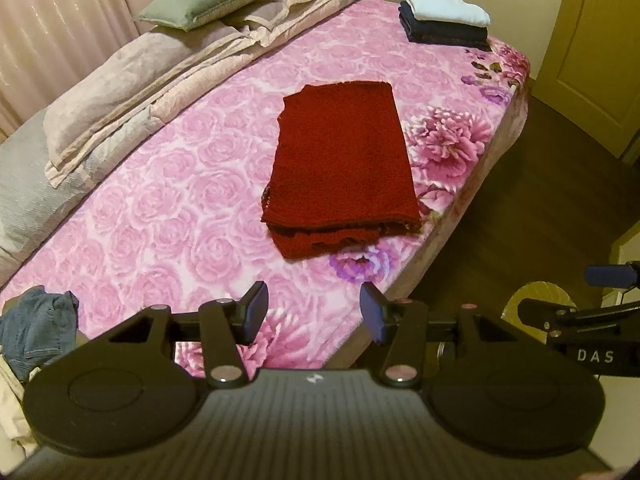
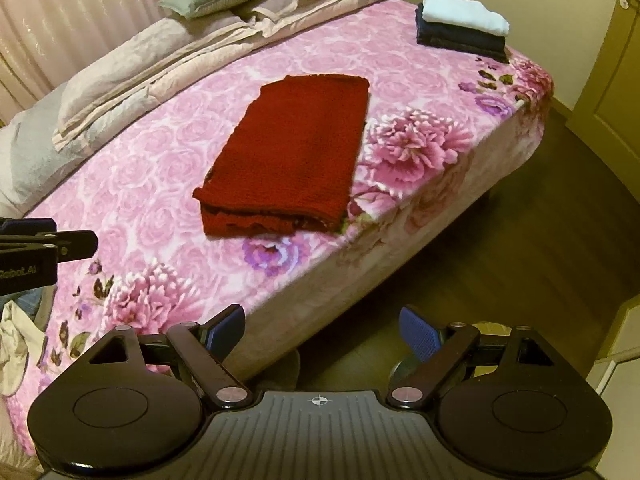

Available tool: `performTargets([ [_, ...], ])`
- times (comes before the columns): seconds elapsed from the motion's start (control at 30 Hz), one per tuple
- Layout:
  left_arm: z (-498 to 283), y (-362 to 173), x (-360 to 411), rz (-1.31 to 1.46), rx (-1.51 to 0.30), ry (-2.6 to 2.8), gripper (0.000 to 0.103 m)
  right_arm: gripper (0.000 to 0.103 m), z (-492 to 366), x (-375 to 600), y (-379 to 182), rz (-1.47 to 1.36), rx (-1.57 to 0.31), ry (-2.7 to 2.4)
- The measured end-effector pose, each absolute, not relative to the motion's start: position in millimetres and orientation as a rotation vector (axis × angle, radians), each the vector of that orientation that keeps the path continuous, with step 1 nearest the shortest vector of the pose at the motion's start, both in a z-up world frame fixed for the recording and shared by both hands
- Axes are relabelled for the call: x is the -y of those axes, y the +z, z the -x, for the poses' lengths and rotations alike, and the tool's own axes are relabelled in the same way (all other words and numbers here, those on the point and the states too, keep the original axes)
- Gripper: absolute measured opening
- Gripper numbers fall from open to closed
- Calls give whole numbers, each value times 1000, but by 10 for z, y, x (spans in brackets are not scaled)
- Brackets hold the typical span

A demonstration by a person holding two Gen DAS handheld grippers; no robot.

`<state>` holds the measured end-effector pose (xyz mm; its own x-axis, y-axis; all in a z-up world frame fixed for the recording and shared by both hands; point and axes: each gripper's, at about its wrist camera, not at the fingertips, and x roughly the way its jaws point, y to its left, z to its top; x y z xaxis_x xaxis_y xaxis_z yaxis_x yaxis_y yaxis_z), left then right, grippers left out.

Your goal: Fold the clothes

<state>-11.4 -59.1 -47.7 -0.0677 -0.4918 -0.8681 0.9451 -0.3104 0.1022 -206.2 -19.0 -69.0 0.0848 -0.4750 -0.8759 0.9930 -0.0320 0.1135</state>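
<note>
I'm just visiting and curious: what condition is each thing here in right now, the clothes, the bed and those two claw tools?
Red knit: folded, flat on the bed.
White and dark clothes: folded, stacked at the far corner.
Jeans: crumpled, unfolded.
Bed cover: spread flat.
Green pillow: resting on the bedding.
Left gripper: open, empty.
Right gripper: open, empty.

Folded red garment (image 2: 286, 152) on floral bedspread (image 2: 168, 184), right tool (image 2: 322, 330) agape
</note>
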Motion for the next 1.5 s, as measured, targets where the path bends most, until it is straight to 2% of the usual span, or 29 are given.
performTargets([
  [0.37,-91,-776,1088,-1040,-740,-1647,48,87,1979,699,-981,-989,-782,-1325],
  [0.67,-493,-1140,2345,-906,-913,-1671,47,87,2360,1670,-1216,-1065,-757,-1368],
  [0.97,-385,-1635,3324,-927,-1001,-1706,47,87,2840,2306,-1393,-1205,-628,-1452],
  [1.17,-633,-2246,3478,-921,-1122,-1610,48,87,2963,2432,-1876,-1355,-577,-1399],
  [1.33,-840,-2754,3607,-913,-1220,-1527,48,87,3045,2536,-2644,-1526,-554,-1323],
  [1.5,-1281,-3180,3541,-757,-1380,-1435,48,87,3161,2653,-2987,-1532,-393,-1265],
])
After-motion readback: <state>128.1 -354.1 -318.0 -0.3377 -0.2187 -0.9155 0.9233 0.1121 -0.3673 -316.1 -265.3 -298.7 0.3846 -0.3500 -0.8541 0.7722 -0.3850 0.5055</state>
